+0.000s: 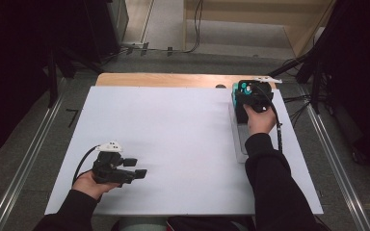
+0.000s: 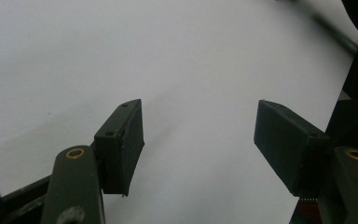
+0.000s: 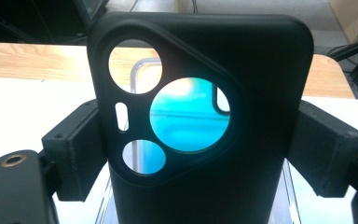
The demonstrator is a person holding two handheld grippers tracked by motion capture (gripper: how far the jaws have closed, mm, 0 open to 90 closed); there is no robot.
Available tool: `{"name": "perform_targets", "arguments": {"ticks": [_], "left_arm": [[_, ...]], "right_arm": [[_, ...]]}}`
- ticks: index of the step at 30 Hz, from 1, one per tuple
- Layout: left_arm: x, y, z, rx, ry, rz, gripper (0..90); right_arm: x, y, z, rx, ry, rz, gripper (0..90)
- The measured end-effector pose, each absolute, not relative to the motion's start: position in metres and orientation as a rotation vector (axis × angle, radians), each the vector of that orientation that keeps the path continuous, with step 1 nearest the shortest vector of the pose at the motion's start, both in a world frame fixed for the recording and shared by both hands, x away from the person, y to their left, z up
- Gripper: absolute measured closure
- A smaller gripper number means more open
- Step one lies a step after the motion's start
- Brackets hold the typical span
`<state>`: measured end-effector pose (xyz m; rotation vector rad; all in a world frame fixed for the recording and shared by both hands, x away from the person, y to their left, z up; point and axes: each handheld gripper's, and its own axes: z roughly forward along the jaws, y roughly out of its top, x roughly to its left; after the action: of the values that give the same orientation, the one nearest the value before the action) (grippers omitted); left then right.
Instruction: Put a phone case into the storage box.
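Black phone case (image 3: 242,154), round camera cutouts

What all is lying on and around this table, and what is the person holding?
black phone case with round camera cut-outs: one, black, gripped by its sides between the right gripper's pads, far right of the table
turquoise item: one, turquoise, behind the case; too hidden to identify
clear flat tray: one, transparent, on the sheet's right side, under the right hand
white sheet: one, white, covering most of the table
wooden table top: one, light brown, showing along the far edge
left gripper: one, black, near left, jaws apart with nothing between
right gripper: one, black, far right, closed on the case
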<state>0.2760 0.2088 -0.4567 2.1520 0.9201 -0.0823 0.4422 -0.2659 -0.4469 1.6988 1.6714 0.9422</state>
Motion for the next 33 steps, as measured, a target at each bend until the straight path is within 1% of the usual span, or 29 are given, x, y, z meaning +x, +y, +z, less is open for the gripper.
{"name": "perform_targets", "arguments": {"ticks": [20, 33], "left_arm": [[0.277, 0.207, -0.459, 2.160, 0.918, -0.094, 33.4], [0.277, 0.207, -0.459, 2.159, 0.922, -0.097, 33.4]], "right_arm": [[0.472, -0.260, -0.447, 1.708, 1.643, 0.917, 12.2], [0.474, -0.260, -0.447, 1.653, 1.692, 0.919, 9.8]]}}
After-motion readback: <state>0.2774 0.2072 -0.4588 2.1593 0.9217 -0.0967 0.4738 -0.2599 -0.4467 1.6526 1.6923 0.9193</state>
